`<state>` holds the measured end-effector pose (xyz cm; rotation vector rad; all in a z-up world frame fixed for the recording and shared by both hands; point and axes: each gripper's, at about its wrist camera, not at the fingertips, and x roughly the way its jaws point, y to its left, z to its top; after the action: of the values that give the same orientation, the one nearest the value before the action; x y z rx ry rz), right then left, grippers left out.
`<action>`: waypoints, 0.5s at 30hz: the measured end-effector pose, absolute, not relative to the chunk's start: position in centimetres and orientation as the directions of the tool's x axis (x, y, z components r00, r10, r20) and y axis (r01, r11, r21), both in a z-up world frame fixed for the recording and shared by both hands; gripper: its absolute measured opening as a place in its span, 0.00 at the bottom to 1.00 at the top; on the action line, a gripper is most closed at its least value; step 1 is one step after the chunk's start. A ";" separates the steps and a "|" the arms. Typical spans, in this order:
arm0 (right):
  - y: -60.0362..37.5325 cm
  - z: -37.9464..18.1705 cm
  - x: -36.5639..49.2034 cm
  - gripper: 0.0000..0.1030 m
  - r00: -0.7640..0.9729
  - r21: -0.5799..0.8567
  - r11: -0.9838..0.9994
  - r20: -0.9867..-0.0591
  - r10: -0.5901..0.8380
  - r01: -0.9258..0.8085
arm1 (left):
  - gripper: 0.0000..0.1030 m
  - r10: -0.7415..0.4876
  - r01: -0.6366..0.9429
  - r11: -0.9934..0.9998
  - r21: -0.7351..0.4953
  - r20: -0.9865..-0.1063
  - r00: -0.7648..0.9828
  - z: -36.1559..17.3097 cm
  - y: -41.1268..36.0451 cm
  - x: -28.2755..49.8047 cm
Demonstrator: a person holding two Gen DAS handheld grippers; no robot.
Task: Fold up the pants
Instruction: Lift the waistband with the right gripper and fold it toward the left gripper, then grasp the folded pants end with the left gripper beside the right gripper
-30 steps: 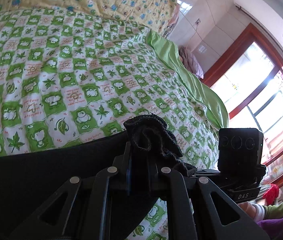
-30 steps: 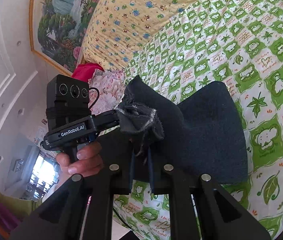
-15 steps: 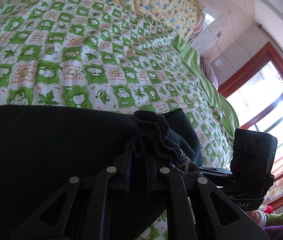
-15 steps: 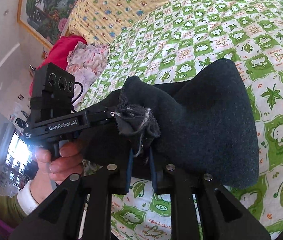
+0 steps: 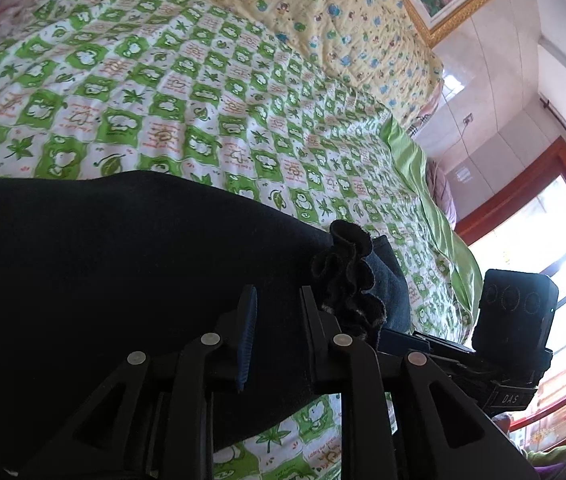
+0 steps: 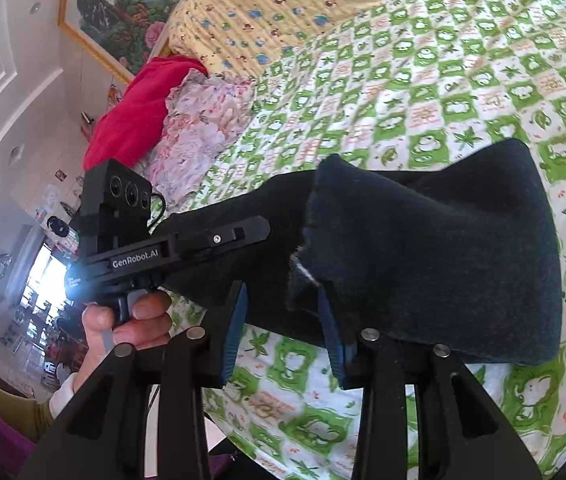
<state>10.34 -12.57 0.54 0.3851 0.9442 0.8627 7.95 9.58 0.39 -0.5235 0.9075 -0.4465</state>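
The dark pants (image 5: 103, 260) lie folded on the green patterned quilt (image 5: 163, 112). My left gripper (image 5: 277, 308) hovers low over their near edge with its jaws opening. Flat cloth shows below the gap, and the bunched hem (image 5: 347, 276) stands just right of the right finger, no longer pinched. In the right wrist view the pants (image 6: 443, 260) spread to the right. My right gripper (image 6: 283, 316) is opening too; the frayed hem (image 6: 307, 264) leans at its right finger (image 6: 329, 332) without being pressed. A hand (image 6: 131, 320) holds the left gripper's handle beside it.
A yellow printed quilt (image 5: 303, 12) covers the head of the bed. Red cloth (image 6: 139, 108) and floral cloth (image 6: 203, 128) are piled at the bed's left side. A light green sheet edge (image 5: 423, 184) runs along the far side, by a red-framed window (image 5: 543, 240).
Both grippers were shut on the bunched hem and have now spread their jaws, letting it go. The pants have come down flat on the quilt as both hands moved across the bed.
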 end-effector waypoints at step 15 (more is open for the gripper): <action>-8.5 2.3 10.7 0.39 0.245 0.612 0.576 -0.541 0.805 -0.541 | 0.37 -0.414 -0.126 0.748 -0.651 -0.607 0.678 0.4 17.7 0.4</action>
<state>10.73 -8.49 2.33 0.3286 0.9406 0.9410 0.44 17.72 0.42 -0.7259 0.8264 -0.1790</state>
